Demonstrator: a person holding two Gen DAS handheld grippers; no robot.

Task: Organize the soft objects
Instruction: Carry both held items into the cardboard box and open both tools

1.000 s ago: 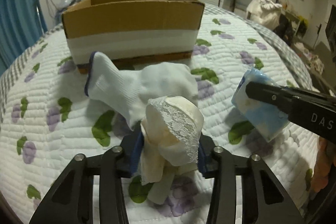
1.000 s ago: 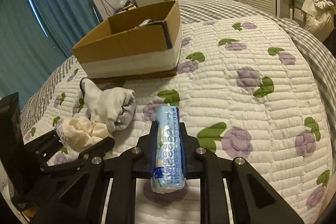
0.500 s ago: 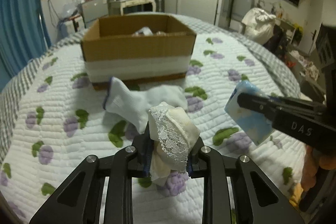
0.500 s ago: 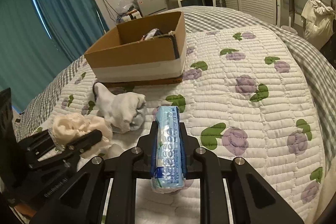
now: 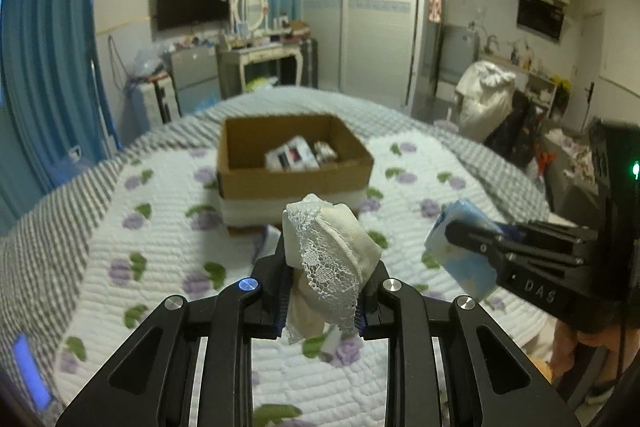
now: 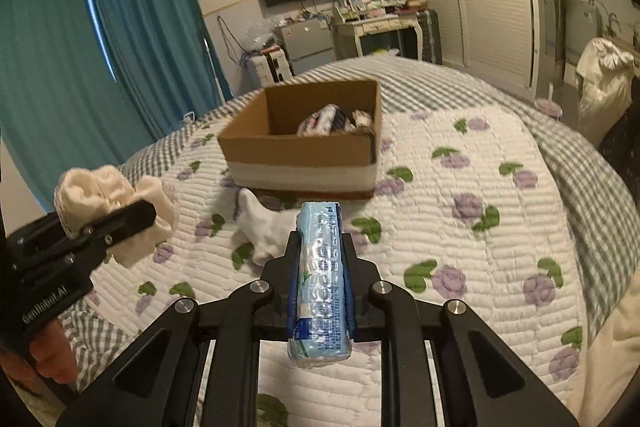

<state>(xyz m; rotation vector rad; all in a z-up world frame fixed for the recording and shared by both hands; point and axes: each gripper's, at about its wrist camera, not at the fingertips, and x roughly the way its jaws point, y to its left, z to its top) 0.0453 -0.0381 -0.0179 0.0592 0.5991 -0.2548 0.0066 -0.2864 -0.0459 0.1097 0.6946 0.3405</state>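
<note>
My left gripper (image 5: 322, 291) is shut on a cream lace-trimmed cloth (image 5: 330, 251) and holds it high above the quilted bed. It also shows at the left of the right wrist view (image 6: 116, 215). My right gripper (image 6: 320, 267) is shut on a light blue tissue pack (image 6: 320, 275), also seen at the right of the left wrist view (image 5: 460, 251). An open cardboard box (image 5: 294, 163) with several items inside stands ahead on the bed; it shows in the right wrist view too (image 6: 304, 143). A white sock (image 6: 264, 227) lies on the quilt in front of the box.
The bed (image 5: 160, 235) has a white quilt with purple flowers and a grey checked edge. Behind it are teal curtains (image 6: 120, 39), a dressing table (image 5: 260, 55), a wardrobe (image 5: 376, 7) and a white bag (image 5: 484, 99) on a chair at the right.
Both grippers have risen well above the bed with their loads. The box now appears farther off and lower, with its inside visible. The sock stays on the quilt.
</note>
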